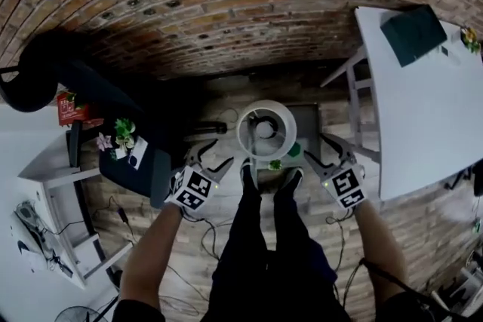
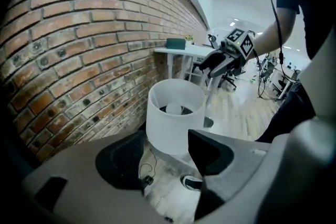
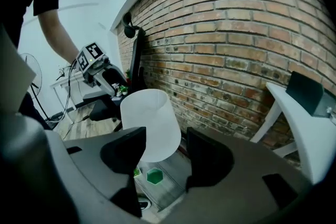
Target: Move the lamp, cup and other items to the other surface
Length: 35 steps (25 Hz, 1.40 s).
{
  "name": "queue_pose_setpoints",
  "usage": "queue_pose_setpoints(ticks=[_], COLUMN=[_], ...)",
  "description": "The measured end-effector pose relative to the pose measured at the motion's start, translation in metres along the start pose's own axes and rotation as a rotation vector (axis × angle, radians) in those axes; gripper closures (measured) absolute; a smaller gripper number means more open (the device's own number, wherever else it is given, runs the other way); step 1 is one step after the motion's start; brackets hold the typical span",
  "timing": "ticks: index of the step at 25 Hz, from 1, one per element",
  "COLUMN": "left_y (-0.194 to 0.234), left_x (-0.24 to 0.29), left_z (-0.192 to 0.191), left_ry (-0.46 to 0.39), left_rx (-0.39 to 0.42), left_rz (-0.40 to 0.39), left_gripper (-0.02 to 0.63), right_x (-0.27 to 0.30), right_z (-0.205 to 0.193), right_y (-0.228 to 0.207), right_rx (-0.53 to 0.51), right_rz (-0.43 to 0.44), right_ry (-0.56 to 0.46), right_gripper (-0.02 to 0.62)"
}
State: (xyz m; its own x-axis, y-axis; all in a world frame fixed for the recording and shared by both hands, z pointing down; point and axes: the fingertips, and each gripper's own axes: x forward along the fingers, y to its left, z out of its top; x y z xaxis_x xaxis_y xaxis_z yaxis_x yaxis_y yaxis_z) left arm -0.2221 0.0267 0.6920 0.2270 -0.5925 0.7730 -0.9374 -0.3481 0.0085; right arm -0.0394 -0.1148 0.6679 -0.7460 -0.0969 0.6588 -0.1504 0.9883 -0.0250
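On the low grey platform point(image 1: 308, 119) by the brick wall: lamp point(image 1: 266, 129) between two released grippers.
The right gripper view shows a green hexagonal container point(image 3: 154, 176) under the shade, which the left gripper view hides. The left gripper point(image 1: 213, 156) and right gripper point(image 1: 320, 150) flank the shade, jaws apart and empty. A white table point(image 1: 423, 117) stands to the right.

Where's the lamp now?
Head view, centre: the lamp stands on the low grey table by the brick wall, between the left gripper and right gripper.

A low grey table point(image 1: 308, 123) bears a lamp point(image 1: 266, 129), green cup point(image 1: 294, 150) and plant point(image 1: 275, 164).
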Motion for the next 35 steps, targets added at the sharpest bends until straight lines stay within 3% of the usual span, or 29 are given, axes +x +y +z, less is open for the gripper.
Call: queue_pose_setpoints(ticks=[8,15,23,27,32,35], left_y=[0.015,0.034,0.047,0.039,0.032,0.028], left_x=[0.076,0.137,0.189,0.203,0.216,0.22], left_z=[-0.06,-0.106,-0.134,-0.139,-0.124,-0.119], left_ry=[0.096,0.184,0.231,0.241,0.201,0.203], left_rx=[0.097,0.226,0.325,0.425,0.422,0.484], left_rz=[-0.204,-0.282,-0.332,-0.377,-0.391,-0.403], left_gripper=[0.333,0.325,0.31,0.304,0.304,0.304], right_x=[0.059,0.116,0.159,0.172,0.182,0.187], right_z=[-0.059,-0.126,-0.161,-0.172,-0.169,-0.165], right_y=[0.004,0.008,0.012,0.011,0.01,0.015], right_rx=[-0.004,-0.126,-0.216,-0.26,-0.278,-0.302], right_rz=[0.047,0.162,0.262,0.283,0.306,0.324], right_ry=[0.093,0.198,0.281,0.316,0.317,0.311], right_gripper=[0.344,0.319,0.287,0.279,0.245,0.217])
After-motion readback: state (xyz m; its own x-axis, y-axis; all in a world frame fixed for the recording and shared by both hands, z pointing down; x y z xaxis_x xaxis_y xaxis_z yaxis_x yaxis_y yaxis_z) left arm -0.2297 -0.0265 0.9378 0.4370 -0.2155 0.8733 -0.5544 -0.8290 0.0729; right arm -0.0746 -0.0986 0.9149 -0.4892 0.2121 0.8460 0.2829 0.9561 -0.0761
